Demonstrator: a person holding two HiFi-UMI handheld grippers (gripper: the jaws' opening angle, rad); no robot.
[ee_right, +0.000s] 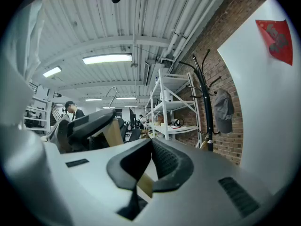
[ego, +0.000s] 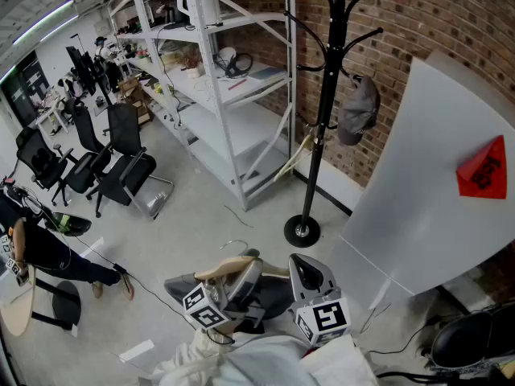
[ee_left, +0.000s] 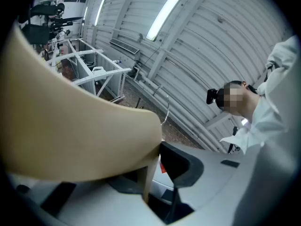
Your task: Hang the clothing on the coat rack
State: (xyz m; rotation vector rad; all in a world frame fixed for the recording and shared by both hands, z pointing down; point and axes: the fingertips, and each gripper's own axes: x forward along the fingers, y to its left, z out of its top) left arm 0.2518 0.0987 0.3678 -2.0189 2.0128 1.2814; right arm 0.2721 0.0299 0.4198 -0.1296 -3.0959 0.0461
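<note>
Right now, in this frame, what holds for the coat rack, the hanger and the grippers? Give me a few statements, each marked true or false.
1. A grey cap hangs on the black metal coat rack. True.
2. The beige wooden clothes hanger hangs on that rack. False: it is low down, away from the rack, held between the left gripper and the right gripper.
3. The right gripper's fingers are empty. False: a strip of the wooden hanger sits between them.
4. The coat rack stands in front of a red brick wall. True.
</note>
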